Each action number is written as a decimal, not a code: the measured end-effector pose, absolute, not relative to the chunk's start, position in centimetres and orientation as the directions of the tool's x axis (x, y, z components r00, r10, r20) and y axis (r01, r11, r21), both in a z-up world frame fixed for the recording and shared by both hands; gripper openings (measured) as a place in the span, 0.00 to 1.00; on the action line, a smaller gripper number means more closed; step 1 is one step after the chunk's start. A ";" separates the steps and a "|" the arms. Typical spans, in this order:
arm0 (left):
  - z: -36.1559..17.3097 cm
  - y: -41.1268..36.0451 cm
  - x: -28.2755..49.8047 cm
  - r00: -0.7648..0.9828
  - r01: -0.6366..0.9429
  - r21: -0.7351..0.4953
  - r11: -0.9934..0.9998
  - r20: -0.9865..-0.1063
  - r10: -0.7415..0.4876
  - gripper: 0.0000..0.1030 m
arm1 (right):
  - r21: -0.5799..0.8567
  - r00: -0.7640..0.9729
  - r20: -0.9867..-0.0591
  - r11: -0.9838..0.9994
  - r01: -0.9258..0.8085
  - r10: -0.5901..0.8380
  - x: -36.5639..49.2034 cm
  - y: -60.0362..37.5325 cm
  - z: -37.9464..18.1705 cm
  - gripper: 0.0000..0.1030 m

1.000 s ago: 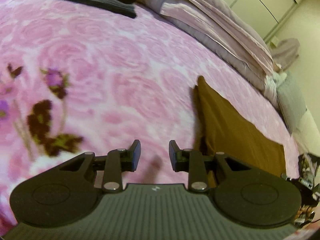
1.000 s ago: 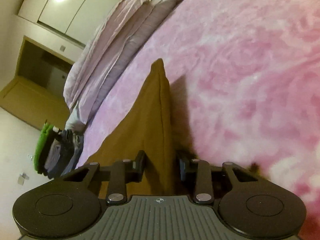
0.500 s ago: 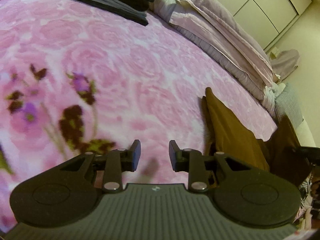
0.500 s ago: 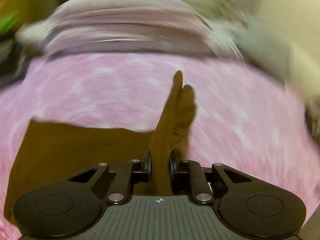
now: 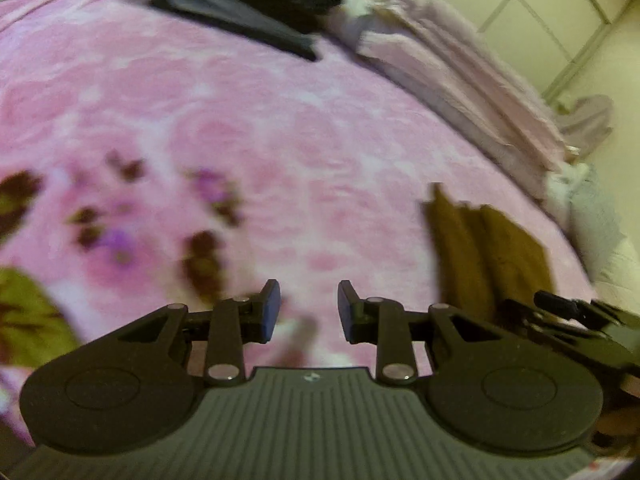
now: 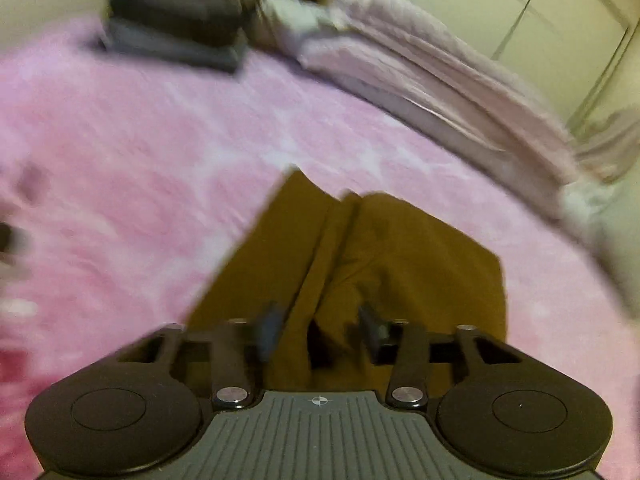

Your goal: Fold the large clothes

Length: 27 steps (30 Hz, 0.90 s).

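Brown garment (image 6: 360, 248) folded on pink blanket (image 6: 140, 152); right tongs (image 6: 320, 330) parted above it, left tongs (image 5: 308, 306) parted, empty

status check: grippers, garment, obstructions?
Left gripper open, empty. Right gripper open over brown garment, part-folded on pink blanket. Nothing blocking.

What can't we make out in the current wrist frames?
- Brown garment, right wrist view: near edge hidden behind the right claw; motion blur, so contact unclear.
- Brown garment, left wrist view: lower part cut off by the left claw body.
- Dark folded stack, both views: blurred, top cropped; item count unreadable.
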<state>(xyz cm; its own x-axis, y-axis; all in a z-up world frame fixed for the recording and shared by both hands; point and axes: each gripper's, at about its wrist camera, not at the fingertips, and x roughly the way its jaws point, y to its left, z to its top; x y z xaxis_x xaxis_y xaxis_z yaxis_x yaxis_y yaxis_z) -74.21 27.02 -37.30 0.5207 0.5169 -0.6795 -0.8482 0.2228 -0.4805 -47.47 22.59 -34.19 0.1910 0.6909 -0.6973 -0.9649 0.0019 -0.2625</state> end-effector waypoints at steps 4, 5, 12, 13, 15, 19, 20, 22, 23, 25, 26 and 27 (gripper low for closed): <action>-36.0 27.5 -69.9 0.647 -0.761 -0.557 0.331 -0.623 0.440 0.24 | -0.072 0.080 -0.656 0.043 -0.996 0.750 -41.2 17.8 -30.7 0.45; -35.9 27.9 -68.5 0.687 -0.726 -0.588 0.356 -0.602 0.407 0.24 | 0.000 0.069 -0.649 0.090 -0.996 0.758 -38.9 17.2 -30.2 0.45; -37.2 32.1 -59.9 0.811 -0.582 -0.723 0.373 -0.548 0.206 0.27 | 0.269 0.119 -0.759 0.474 -0.838 0.640 -25.1 17.4 -33.6 0.44; -37.7 32.6 -59.0 0.808 -0.585 -0.725 0.364 -0.558 0.187 0.27 | 0.313 0.092 -0.766 0.495 -0.811 0.636 -24.1 17.6 -34.4 0.44; -38.6 33.4 -57.4 0.800 -0.592 -0.718 0.367 -0.580 0.156 0.27 | 0.380 0.045 -0.765 0.507 -0.774 0.642 -22.8 18.0 -35.5 0.44; -39.3 33.9 -55.1 0.802 -0.577 -0.718 0.390 -0.588 0.104 0.27 | 0.389 0.033 -0.769 0.509 -0.768 0.638 -22.3 18.7 -36.0 0.44; -39.4 34.0 -54.6 0.794 -0.586 -0.708 0.394 -0.600 0.102 0.27 | 0.394 0.026 -0.770 0.508 -0.766 0.637 -22.4 18.9 -36.1 0.44; -39.8 34.1 -53.9 0.780 -0.602 -0.693 0.398 -0.616 0.106 0.26 | 0.381 0.028 -0.774 0.501 -0.777 0.632 -22.5 19.7 -36.6 0.44; -39.9 34.1 -53.7 0.783 -0.598 -0.694 0.400 -0.612 0.110 0.25 | 0.369 0.033 -0.777 0.497 -0.785 0.629 -22.6 20.1 -36.7 0.44; -39.5 33.8 -53.7 0.786 -0.596 -0.682 0.424 -0.603 0.135 0.13 | 0.353 0.037 -0.778 0.486 -0.799 0.627 -22.8 20.7 -37.1 0.43; -39.0 33.4 -53.9 0.791 -0.592 -0.669 0.450 -0.590 0.162 0.12 | 0.341 0.041 -0.779 0.477 -0.810 0.626 -23.0 21.1 -37.2 0.41; -38.4 32.9 -54.1 0.794 -0.589 -0.657 0.471 -0.578 0.187 0.12 | 0.322 0.049 -0.779 0.466 -0.824 0.625 -23.4 21.3 -37.0 0.40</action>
<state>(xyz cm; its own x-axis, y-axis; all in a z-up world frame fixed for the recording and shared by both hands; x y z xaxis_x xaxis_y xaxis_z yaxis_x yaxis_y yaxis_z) -54.14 32.92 -38.44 0.7942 0.1869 -0.5782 -0.5889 0.4713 -0.6565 -23.42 21.28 -36.98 0.0487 0.6249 -0.7792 -0.8238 0.4663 0.3224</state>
